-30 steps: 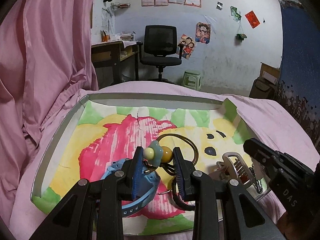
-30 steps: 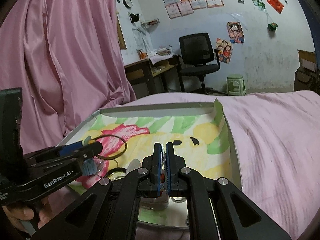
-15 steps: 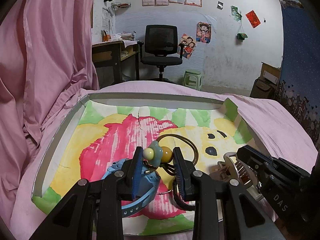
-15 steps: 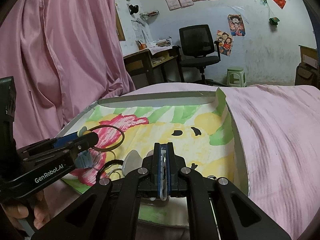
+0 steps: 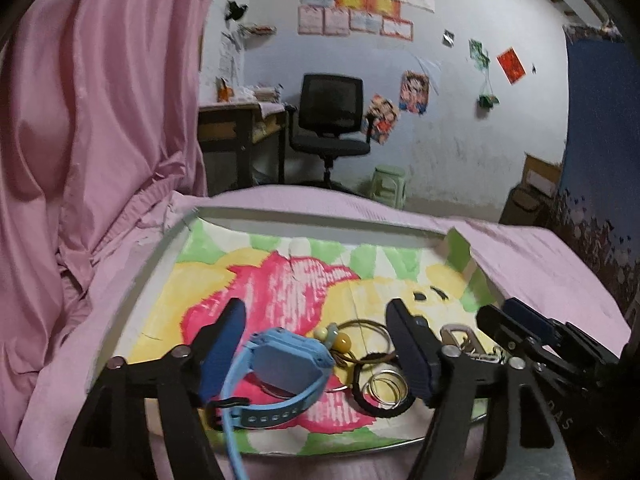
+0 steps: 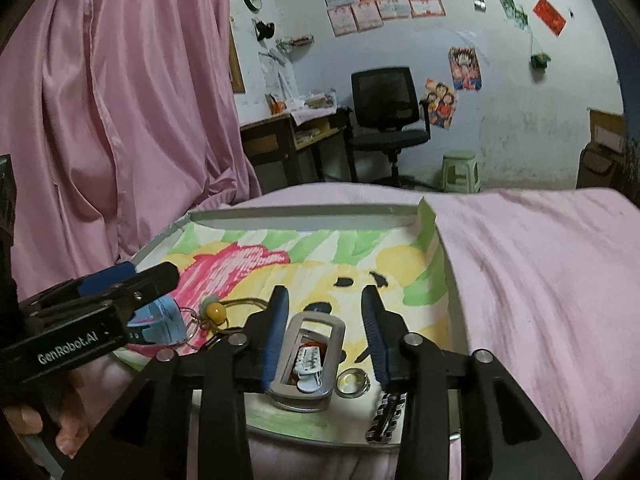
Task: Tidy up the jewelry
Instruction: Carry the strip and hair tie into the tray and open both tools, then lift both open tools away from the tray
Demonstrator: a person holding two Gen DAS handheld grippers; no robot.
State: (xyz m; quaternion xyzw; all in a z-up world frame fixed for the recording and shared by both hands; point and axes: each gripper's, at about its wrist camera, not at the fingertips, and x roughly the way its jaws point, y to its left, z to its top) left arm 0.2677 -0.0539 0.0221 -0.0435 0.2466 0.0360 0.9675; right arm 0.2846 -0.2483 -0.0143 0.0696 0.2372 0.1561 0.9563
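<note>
Jewelry is seen on a painted tray point(image 5: 160, 264): a blue watch point(image 5: 280, 372) between the spread left fingers point(image 5: 224, 340), strap running 6 to 12 o'clock. A silver buckle point(image 6: 308, 360), long axis toward 12 o'clock, is framed by the opened right fingers point(image 6: 276, 328), ungripped.

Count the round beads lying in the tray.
2. A pale green bead and a yellow bead sit side by side on the thin brown hair tie, just right of the blue watch. More could be hidden under the watch.

left wrist – low, close | right wrist – likewise | shared: tray point(image 5: 168, 240) point(image 6: 224, 213)
</note>
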